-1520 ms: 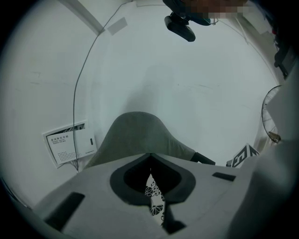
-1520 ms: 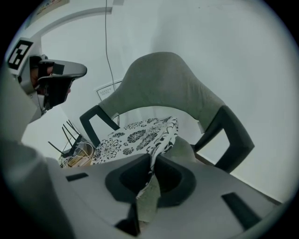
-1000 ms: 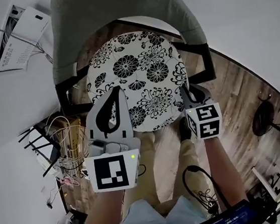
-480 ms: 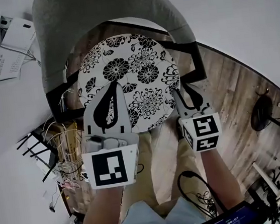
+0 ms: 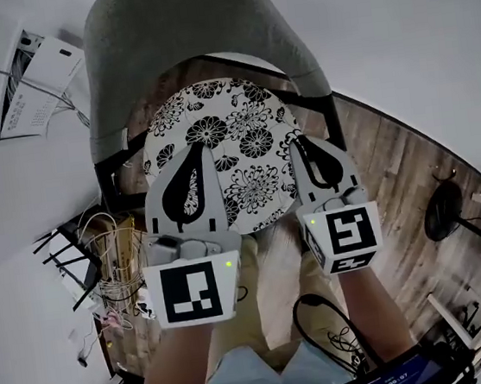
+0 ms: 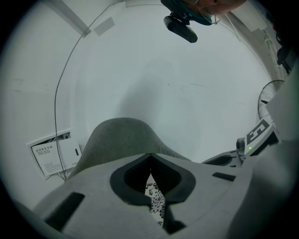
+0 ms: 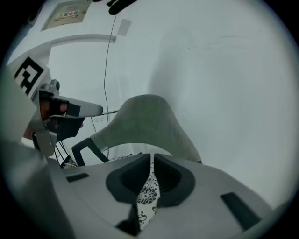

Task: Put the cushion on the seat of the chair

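Since the earlier frames the right gripper [image 5: 298, 141] has come up toward the head camera, so its marker cube [image 5: 343, 237] looks larger. Its tips now overlap the right rim of the cushion [image 5: 232, 127] instead of sitting low beside it. Half a second ago its fingers [image 7: 196, 186] stood spread at that rim. Now they are closing, with only a narrow slit left between them. The cushion's flower print shows through the slit, and the pads do not appear to press on it. The left gripper [image 5: 196, 149] has hardly shifted and lies over the near-left part of the cushion. Its fingers [image 6: 93, 196] are closed with the tips meeting, and a sliver of print shows in the gap behind them. Whether they pinch any cloth cannot be told. The cushion has kept its place on the chair [image 5: 179, 46]. It lies flat on the seat with its printed face up, between the dark side frames and just in front of the grey backrest. Being round, it has no single long axis, and its near edge points toward the person.
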Demonstrator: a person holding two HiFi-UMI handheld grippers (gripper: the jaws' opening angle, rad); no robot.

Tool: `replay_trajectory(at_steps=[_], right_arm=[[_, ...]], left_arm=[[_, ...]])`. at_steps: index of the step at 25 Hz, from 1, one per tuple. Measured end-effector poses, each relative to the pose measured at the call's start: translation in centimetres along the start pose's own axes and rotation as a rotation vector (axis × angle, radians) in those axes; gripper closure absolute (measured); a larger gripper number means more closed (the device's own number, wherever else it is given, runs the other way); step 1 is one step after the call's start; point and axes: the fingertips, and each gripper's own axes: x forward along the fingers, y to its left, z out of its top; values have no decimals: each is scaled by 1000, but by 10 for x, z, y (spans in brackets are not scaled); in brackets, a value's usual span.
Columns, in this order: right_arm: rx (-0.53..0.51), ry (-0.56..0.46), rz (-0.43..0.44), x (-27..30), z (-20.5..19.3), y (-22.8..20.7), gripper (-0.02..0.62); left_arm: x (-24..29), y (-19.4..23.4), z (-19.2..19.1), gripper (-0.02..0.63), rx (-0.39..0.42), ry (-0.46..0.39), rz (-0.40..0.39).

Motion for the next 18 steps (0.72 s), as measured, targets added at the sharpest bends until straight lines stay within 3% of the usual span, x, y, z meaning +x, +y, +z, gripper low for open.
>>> replay_trajectory(at_steps=[3,18], right_arm=[[-35,-48,-3,-8,32,4,588],[-143,-306,68,-109,196,37,589]], left_arm=[[-9,1,22,598,8,-32,13],[-108,-14,150,598,34,-204,132]])
